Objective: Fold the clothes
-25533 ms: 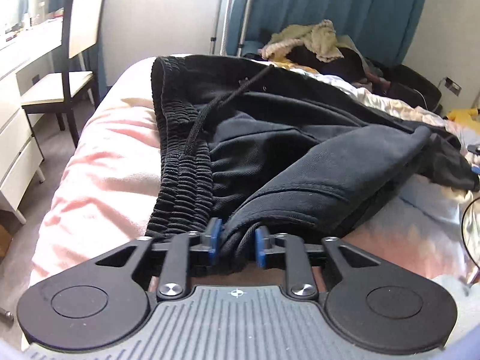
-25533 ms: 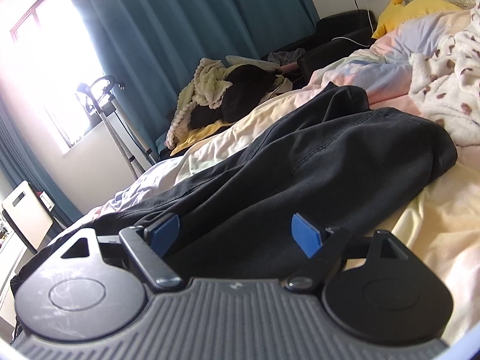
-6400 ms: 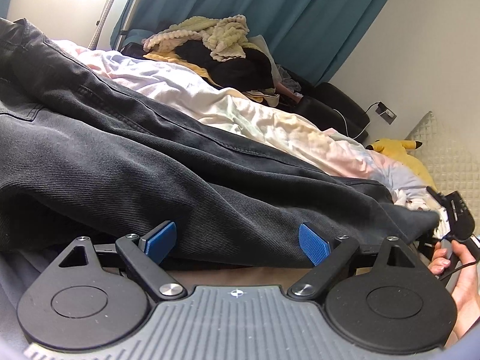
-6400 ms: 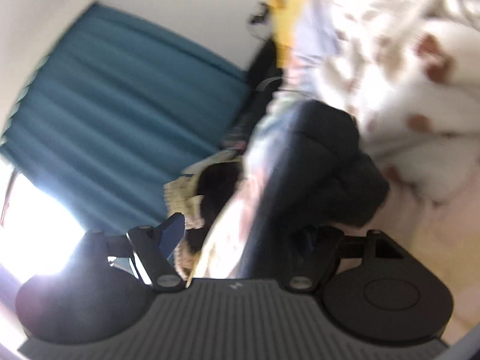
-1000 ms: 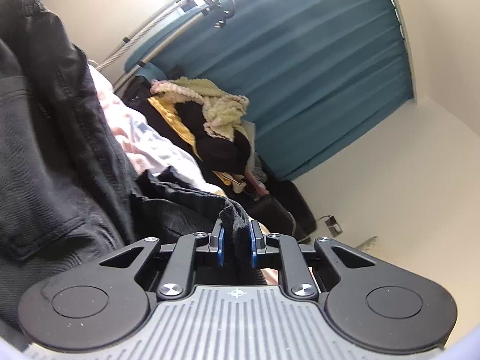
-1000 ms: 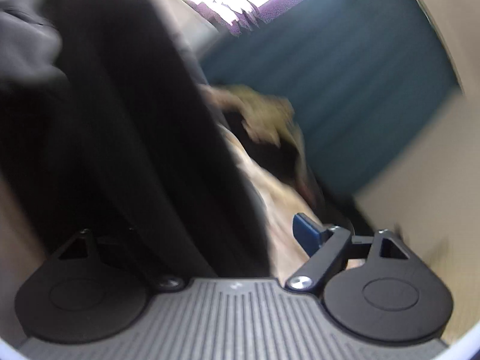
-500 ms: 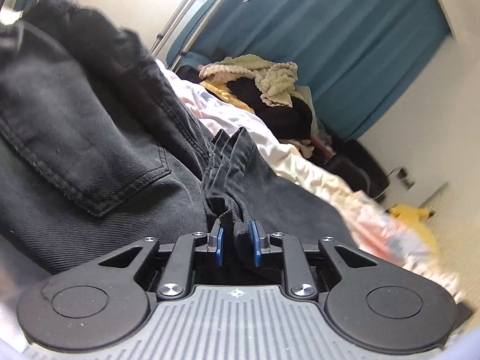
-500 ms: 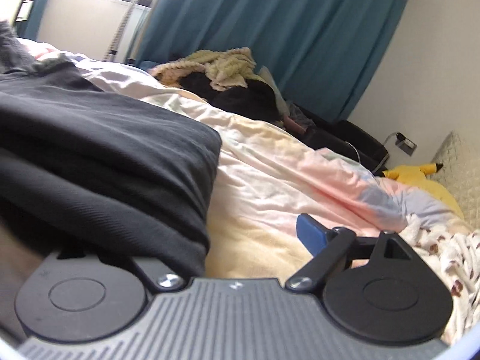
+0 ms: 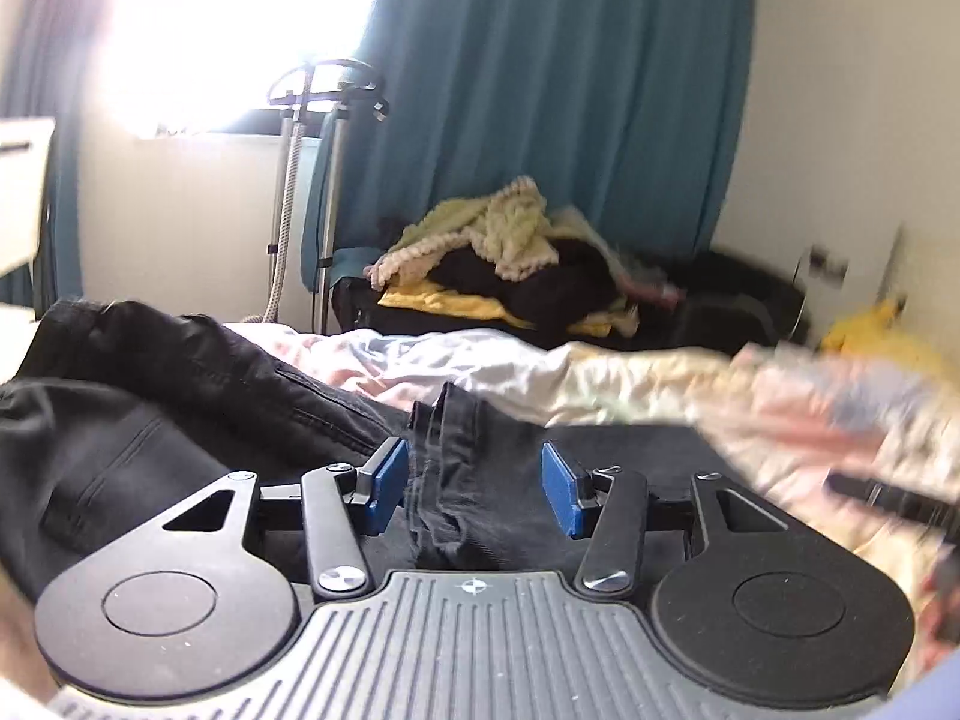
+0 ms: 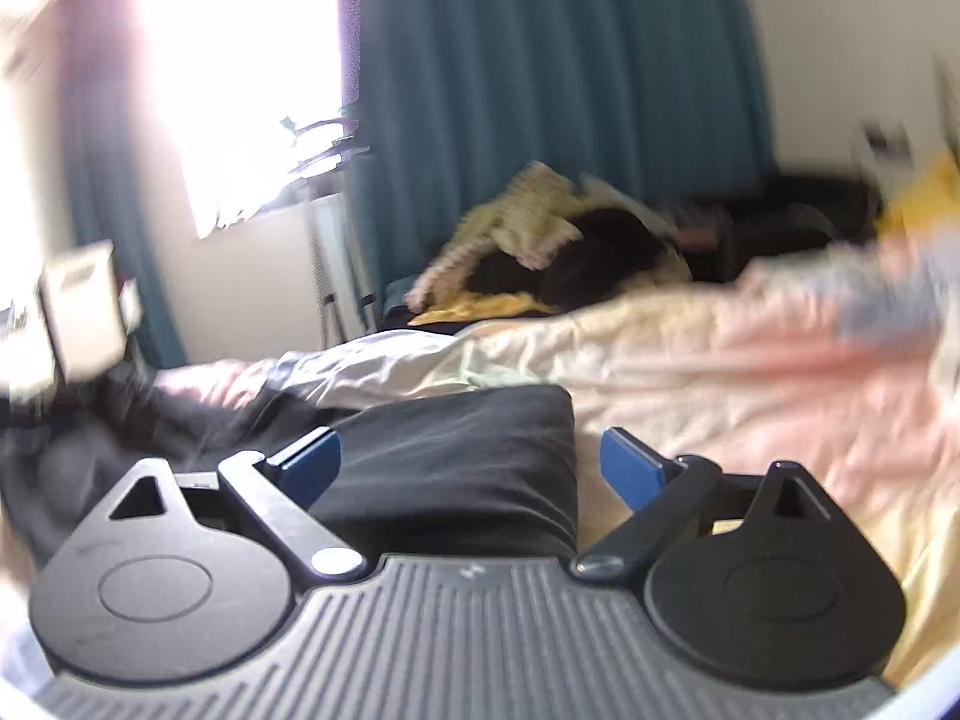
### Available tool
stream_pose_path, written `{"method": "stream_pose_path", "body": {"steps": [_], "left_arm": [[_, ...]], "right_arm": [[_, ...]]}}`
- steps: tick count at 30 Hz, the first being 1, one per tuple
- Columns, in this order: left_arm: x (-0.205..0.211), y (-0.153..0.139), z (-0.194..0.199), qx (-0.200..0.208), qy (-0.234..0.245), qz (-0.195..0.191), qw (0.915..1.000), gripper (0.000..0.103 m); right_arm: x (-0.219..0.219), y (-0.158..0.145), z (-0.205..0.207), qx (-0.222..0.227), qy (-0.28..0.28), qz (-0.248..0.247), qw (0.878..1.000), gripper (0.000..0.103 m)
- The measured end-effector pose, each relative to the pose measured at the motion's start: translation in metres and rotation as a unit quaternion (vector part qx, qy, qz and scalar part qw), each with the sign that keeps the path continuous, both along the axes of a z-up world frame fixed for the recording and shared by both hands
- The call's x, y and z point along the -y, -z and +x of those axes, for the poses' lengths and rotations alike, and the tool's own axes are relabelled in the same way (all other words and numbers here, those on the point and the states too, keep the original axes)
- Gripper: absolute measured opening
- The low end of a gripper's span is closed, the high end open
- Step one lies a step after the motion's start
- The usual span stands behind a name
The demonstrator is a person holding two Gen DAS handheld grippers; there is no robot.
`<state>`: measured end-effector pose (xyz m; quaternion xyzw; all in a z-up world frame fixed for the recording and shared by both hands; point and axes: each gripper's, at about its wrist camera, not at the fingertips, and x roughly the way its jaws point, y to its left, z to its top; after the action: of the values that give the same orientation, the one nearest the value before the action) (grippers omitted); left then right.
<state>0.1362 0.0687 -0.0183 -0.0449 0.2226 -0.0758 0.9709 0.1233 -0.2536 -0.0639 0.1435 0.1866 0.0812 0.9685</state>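
Observation:
Black trousers (image 9: 150,420) lie folded over on the bed. In the left wrist view a bunched hem of the trousers (image 9: 462,462) sits between the jaws of my left gripper (image 9: 474,489), which are opening; the blue pads (image 9: 384,483) stand clear of the cloth. In the right wrist view the folded end of the trousers (image 10: 456,468) lies between the jaws of my right gripper (image 10: 474,468), which are opening wide and do not press on it. The far right of both views is blurred.
The bed (image 9: 600,384) carries a pale pink and yellow quilt (image 10: 720,384). Behind it a heap of clothes (image 9: 510,264) lies before a teal curtain (image 9: 540,90). A garment steamer stand (image 9: 312,180) is by the window. A white chair (image 10: 84,306) is at left.
My left gripper has let go of the bunched hem and its jaws have spread. Both views have rolled back to level. The right gripper's jaws now straddle the folded end.

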Motion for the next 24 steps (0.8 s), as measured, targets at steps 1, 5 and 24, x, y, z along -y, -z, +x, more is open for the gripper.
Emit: {"method": "stream_pose_path", "body": {"steps": [1,5,24], "left_arm": [[0.003,0.007,0.009,-0.008,0.001,0.01,0.9999,0.054],[0.003,0.04,0.036,-0.063,-0.013,0.013,0.9979,0.054],[0.006,0.067,0.046,-0.081,-0.018,-0.015,0.9964,0.054]], "right_arm": [[0.006,0.009,0.01,-0.012,0.006,0.027,1.0,0.094],[0.02,0.05,0.041,-0.06,0.019,0.11,0.992,0.094],[0.01,0.075,0.048,-0.07,-0.016,0.301,0.951,0.103]]}}
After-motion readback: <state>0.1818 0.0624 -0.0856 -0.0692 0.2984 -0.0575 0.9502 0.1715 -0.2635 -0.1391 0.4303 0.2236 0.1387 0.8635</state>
